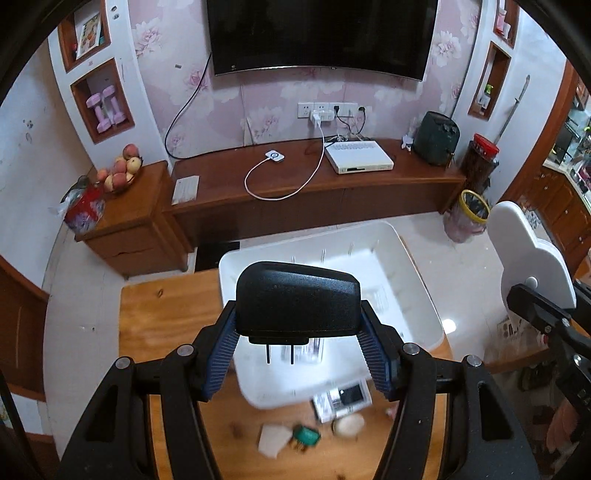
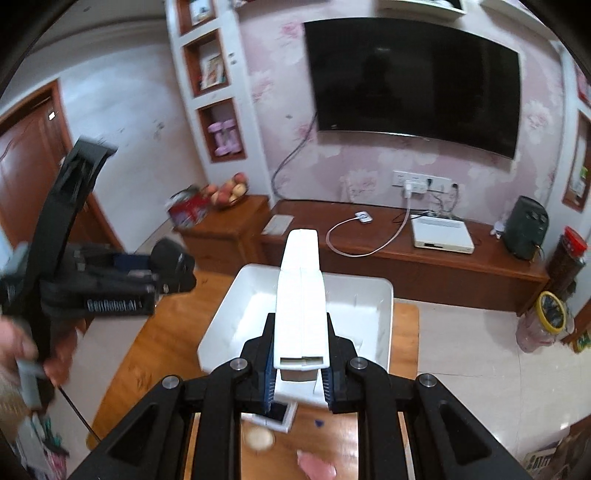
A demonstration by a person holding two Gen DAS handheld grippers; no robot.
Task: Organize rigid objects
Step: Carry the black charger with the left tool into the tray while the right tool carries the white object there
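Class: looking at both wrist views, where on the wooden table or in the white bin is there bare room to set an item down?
The white bin floor looks mostly bare. The wooden table left of the bin is free. It is crowded below the bin's near rim around the small white box.

A curved television [image 1: 321,35] is hanging on pink floral wallpaper [image 1: 258,110] above a long wooden cabinet [image 1: 314,184], while glossy pale floor tiles [image 1: 458,295] are reflecting light.

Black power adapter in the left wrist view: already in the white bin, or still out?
Out. The left gripper holds the black power adapter clamped above the white bin, prongs pointing down.
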